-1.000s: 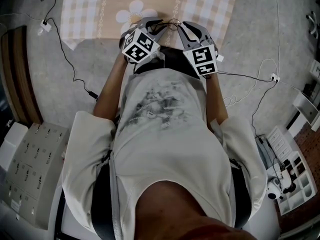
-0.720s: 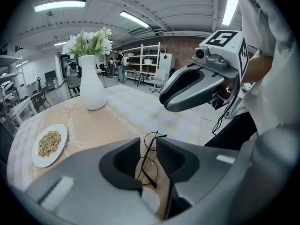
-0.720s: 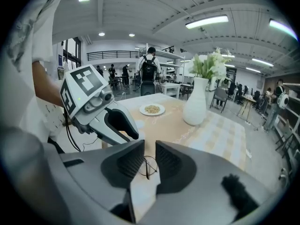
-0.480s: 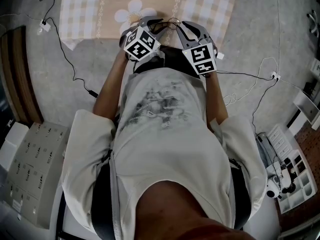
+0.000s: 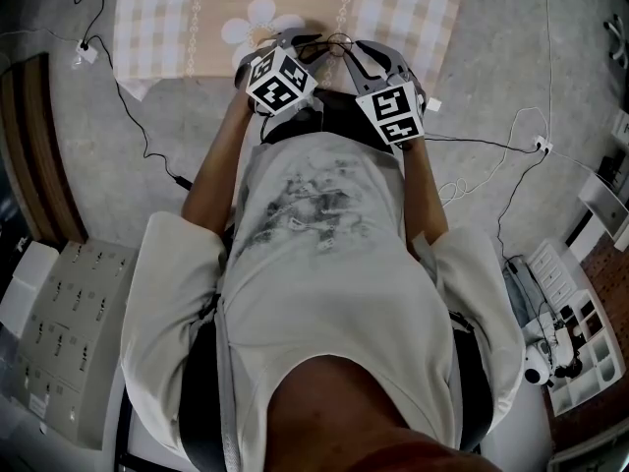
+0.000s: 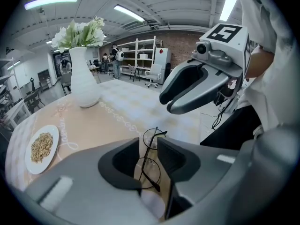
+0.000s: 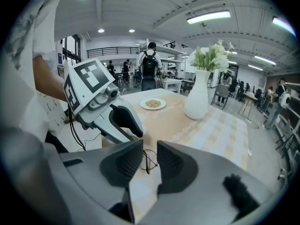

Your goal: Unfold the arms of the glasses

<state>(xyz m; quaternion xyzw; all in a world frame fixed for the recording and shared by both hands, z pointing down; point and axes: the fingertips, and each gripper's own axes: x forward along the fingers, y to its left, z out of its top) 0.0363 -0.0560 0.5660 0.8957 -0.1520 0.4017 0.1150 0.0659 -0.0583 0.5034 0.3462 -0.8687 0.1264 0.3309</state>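
Jaws of both tools have just been opening: the left tool stands released, with the thin-rimmed glasses lying on the beige worktop between its parted jaws, neither pad pressing on them. Facing it, the right tool is likewise released, the glasses just beyond its jaws. A white vase and a plate stand farther back

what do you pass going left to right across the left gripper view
plate of grains → white vase with flowers → glasses → right tool, whose jaws have just been opening with nothing gripped between them
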